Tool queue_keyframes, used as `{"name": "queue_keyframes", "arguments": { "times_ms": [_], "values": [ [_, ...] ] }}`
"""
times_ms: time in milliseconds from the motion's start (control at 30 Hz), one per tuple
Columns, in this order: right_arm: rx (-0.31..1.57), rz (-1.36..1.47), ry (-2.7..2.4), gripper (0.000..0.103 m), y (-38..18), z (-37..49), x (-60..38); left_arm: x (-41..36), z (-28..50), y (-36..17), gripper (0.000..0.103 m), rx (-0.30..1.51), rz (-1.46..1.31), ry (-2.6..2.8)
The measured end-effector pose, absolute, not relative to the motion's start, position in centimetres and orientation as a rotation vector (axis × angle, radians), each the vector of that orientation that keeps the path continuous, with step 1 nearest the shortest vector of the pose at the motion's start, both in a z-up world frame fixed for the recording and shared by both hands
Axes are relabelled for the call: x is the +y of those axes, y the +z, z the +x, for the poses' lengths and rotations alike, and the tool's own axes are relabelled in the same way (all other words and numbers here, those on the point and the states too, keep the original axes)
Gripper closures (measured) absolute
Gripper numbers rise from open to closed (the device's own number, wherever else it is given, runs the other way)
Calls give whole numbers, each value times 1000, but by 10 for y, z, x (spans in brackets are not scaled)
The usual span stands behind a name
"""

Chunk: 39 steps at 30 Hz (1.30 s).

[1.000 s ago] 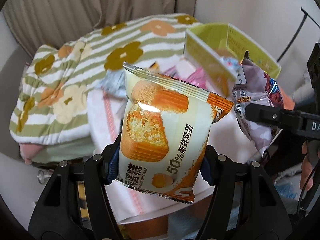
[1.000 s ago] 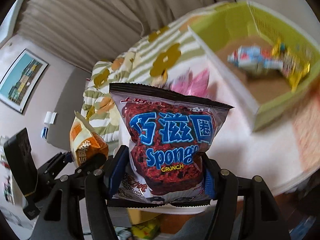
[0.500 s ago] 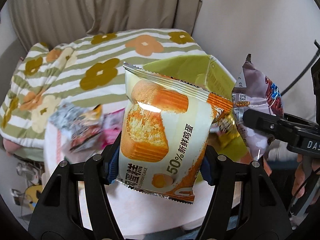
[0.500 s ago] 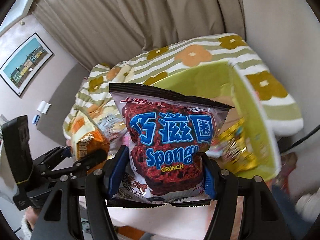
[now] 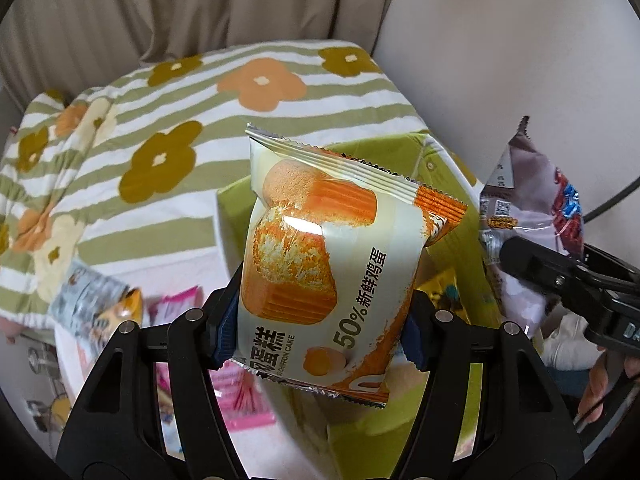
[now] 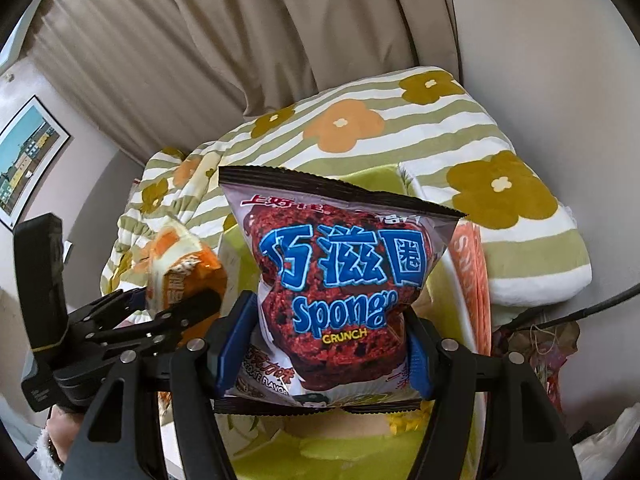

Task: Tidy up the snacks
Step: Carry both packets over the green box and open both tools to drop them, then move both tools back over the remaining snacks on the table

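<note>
Two snack packets held up over the green bin, one in each gripper.

Chiffon cake packet [image 5: 320, 264], orange and cream, upright, clamped at its lower sides by the blue pads of the left gripper [image 5: 318, 334]; the fingers are closed on it. Sponge Crunch bag [image 6: 340, 292], purple-red, upright, squeezed the same way in the right gripper [image 6: 324, 356]. Both hang above the lime-green bin [image 5: 376, 432], the cake to the left of the bag. Gold-wrapped sweets [image 6: 404, 420] lie inside the bin, blurred. Left of the bin, loose wrappers [image 5: 96, 304] on a pale surface. Behind, far side: flower-striped blanket [image 5: 168, 120], then beige curtain [image 6: 260, 40].
</note>
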State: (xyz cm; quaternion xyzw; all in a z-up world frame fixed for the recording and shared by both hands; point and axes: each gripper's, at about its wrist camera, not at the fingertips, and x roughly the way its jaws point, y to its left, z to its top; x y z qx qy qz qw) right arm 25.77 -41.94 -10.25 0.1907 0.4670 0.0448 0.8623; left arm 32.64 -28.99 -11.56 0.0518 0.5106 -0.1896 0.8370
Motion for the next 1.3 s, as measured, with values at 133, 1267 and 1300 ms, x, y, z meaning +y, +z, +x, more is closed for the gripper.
{"name": "queue_keyframes", "arguments": {
  "times_ms": [133, 1267, 1300],
  "values": [
    [990, 413, 85, 41, -108, 278, -427, -297, 353, -132, 41, 1123, 128, -400],
    [1051, 233, 84, 8, -143, 298, -396, -240, 327, -142, 4, 1121, 96, -290],
    [1050, 234, 84, 8, -142, 297, -396, -239, 323, -142, 4, 1124, 94, -286]
  ]
}}
